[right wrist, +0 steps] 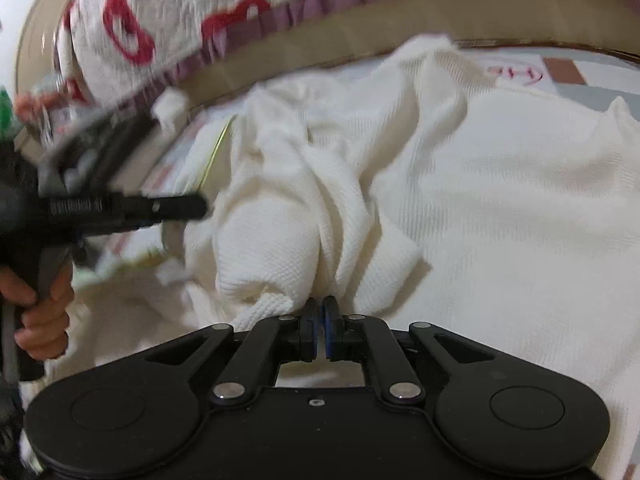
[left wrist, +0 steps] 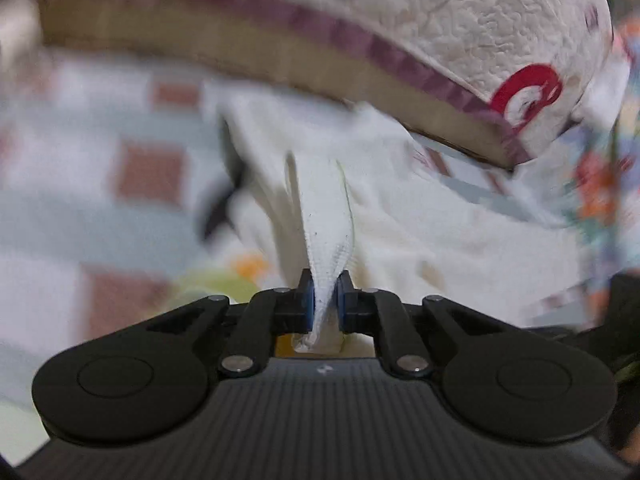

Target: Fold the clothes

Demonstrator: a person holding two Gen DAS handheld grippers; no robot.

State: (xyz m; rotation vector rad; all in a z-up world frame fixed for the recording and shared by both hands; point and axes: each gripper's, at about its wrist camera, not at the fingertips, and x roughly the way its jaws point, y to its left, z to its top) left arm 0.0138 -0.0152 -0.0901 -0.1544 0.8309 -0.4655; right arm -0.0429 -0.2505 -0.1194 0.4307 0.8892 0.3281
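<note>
A white knit garment [right wrist: 500, 200] lies rumpled on a checked sheet below a bed edge. My left gripper [left wrist: 325, 298] is shut on a pulled-up fold of the garment [left wrist: 328, 220], which stretches taut away from the pads. My right gripper [right wrist: 320, 320] is shut on a bunched fold of the same garment, with cloth piled right in front of the fingertips. The left gripper [right wrist: 120, 208] and the hand that holds it show at the left of the right wrist view, beside the garment.
A bed with a white quilted cover [left wrist: 500, 40], red motifs and a purple frill runs across the top of both views, over a tan base [right wrist: 320, 40]. A checked blue, white and brown sheet [left wrist: 100, 184] covers the floor. Flowered cloth [left wrist: 600, 184] lies at the right.
</note>
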